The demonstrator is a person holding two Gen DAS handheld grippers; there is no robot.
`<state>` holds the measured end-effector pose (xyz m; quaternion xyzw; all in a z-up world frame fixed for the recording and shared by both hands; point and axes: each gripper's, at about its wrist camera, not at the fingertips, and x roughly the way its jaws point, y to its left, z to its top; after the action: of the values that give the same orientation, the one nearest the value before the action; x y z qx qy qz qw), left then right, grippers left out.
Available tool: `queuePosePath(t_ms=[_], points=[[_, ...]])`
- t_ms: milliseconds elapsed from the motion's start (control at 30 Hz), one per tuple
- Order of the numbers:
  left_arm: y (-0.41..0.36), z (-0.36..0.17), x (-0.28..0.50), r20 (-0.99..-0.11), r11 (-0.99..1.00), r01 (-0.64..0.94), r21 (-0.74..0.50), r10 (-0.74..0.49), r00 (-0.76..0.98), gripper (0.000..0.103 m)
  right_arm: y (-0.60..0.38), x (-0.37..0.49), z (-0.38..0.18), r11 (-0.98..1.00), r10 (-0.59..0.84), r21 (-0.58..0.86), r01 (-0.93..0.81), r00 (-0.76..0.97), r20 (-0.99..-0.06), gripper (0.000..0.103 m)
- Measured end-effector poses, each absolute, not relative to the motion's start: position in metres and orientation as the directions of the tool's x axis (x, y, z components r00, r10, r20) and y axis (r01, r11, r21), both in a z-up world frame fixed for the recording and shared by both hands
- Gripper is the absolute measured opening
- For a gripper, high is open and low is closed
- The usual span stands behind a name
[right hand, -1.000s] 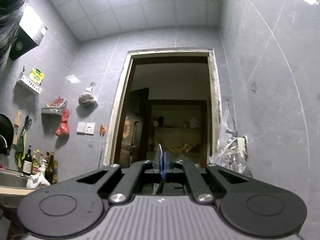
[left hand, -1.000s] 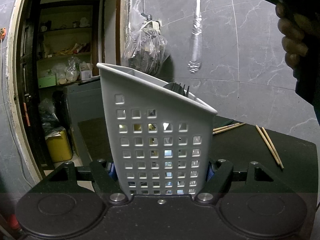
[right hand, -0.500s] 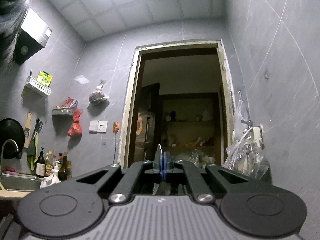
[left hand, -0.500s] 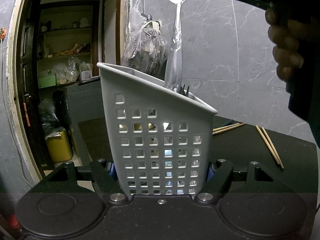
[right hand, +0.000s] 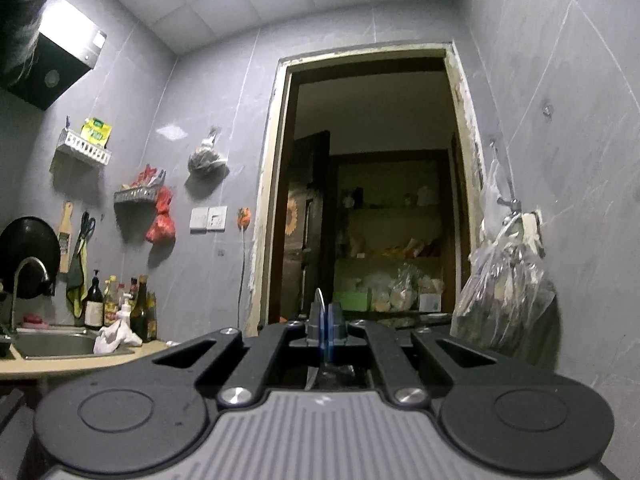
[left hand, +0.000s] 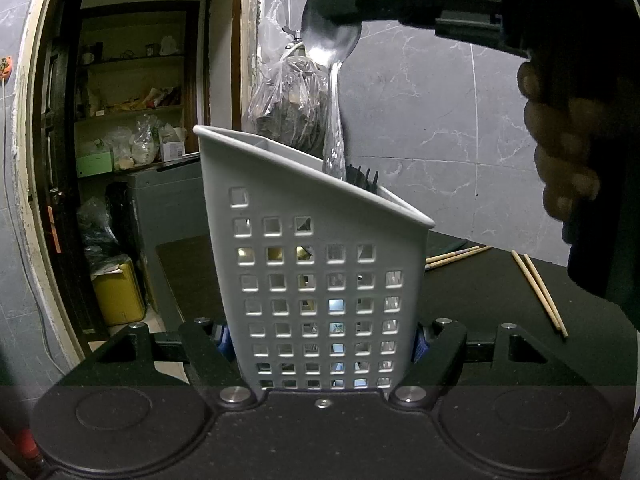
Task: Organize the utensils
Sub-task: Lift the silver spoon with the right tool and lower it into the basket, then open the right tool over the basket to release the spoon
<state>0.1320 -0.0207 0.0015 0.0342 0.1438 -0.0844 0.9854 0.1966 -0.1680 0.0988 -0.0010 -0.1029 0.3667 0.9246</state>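
Observation:
A white perforated utensil holder (left hand: 320, 280) stands tilted on the dark table, and my left gripper (left hand: 322, 340) is shut on its lower sides. A black fork (left hand: 362, 180) pokes out of its top. Above it, my right gripper (left hand: 334, 4) is shut on the bowl of a silver spoon (left hand: 334, 120), whose handle hangs down past the holder's rim, close beside the fork. In the right wrist view only the spoon's thin edge (right hand: 319, 300) shows between the closed pads of the right gripper (right hand: 325, 328). A person's hand (left hand: 560, 152) holds that gripper at the right.
Wooden chopsticks (left hand: 538, 288) and another pair (left hand: 456, 256) lie on the dark table to the right of the holder. A plastic bag (left hand: 292, 100) hangs on the grey wall behind. A doorway to a storeroom is at the left, and a sink (right hand: 60, 344) with bottles lies farther left.
The right gripper has carried the spoon left and down. Its handle, which hung free above the holder, now dips inside the rim. The left gripper and holder have kept still.

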Motion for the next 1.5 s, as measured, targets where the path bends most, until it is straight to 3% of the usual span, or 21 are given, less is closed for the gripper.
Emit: queuePosePath(t_ms=[1500], points=[[-0.022,0.001,0.132,-0.290,0.983,0.176,0.044,-0.156,0.944,0.076,-0.154,0.215,0.046,0.710,0.701,-0.054,-0.702,0.712,-0.045,0.002]])
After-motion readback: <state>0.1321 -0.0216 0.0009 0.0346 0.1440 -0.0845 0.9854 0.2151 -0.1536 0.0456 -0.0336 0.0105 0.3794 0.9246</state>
